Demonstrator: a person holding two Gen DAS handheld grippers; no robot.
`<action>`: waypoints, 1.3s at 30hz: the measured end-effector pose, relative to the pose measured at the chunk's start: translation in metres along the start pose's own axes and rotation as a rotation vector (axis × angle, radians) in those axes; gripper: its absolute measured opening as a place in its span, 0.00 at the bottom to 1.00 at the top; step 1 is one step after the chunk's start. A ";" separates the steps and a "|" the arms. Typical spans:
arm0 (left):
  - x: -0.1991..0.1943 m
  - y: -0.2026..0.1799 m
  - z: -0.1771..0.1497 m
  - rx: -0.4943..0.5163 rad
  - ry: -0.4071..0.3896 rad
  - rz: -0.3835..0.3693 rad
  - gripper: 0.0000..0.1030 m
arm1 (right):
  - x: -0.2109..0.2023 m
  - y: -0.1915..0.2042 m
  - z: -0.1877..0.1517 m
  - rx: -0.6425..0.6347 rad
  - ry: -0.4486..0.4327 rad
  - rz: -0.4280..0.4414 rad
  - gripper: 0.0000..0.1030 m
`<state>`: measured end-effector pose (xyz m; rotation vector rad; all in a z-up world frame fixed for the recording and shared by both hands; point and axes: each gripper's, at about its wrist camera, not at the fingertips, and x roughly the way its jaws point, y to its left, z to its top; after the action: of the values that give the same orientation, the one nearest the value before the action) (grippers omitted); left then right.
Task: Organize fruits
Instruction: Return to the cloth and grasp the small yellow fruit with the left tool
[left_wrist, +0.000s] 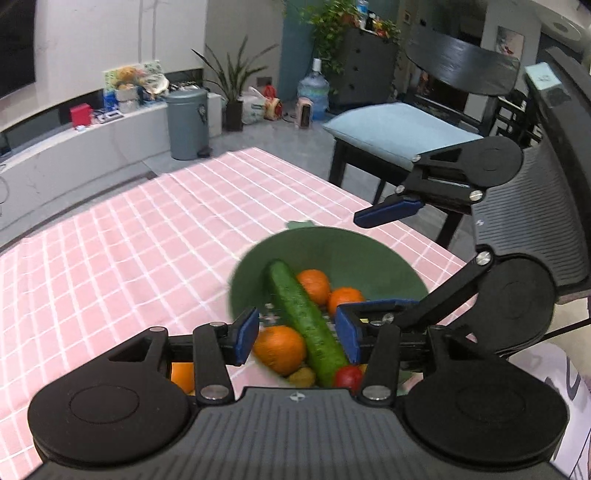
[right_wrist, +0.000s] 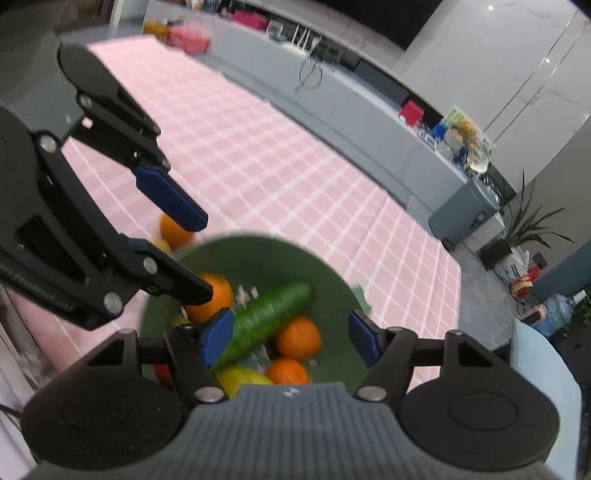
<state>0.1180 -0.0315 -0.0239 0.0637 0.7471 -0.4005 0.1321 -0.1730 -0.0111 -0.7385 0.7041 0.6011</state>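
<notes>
Left wrist view: left tool (left_wrist: 297, 332), spread wide and empty, straddles the cucumber (left_wrist: 306, 328), whose length runs forward-left between the fingers.

Green bowl (left_wrist: 354, 254), round and deep, standing on the pink checked worktop (left_wrist: 129, 251) below my two hand-held grippers. Cucumber (left_wrist: 308, 325), long, dark green and bumpy, lying at a slant across the other contents, one end raised toward the bowl's wall. Large orange (left_wrist: 280, 349) just beside the cucumber on one side; two smaller oranges (left_wrist: 314, 286) (left_wrist: 345, 299) side by side on the other. Red tomato-like fruit (left_wrist: 349, 376) and a small yellow-brown fruit (left_wrist: 301, 376) at the cucumber's lower end. Yellow fruit (right_wrist: 240, 380) against the near wall in my right view. One further orange (right_wrist: 173, 230) lying on the worktop just outside the bowl's rim.
</notes>
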 end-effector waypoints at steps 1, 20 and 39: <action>-0.003 0.004 -0.002 -0.004 -0.006 0.010 0.55 | -0.002 0.002 0.004 0.003 -0.025 0.003 0.63; -0.006 0.080 -0.055 -0.080 0.045 0.033 0.55 | 0.043 0.046 0.060 -0.189 -0.046 0.145 0.26; 0.050 0.085 -0.077 -0.183 0.146 0.001 0.49 | 0.089 0.050 0.064 -0.265 0.035 0.231 0.26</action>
<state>0.1334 0.0458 -0.1217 -0.0793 0.9250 -0.3280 0.1746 -0.0727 -0.0627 -0.9214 0.7564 0.9066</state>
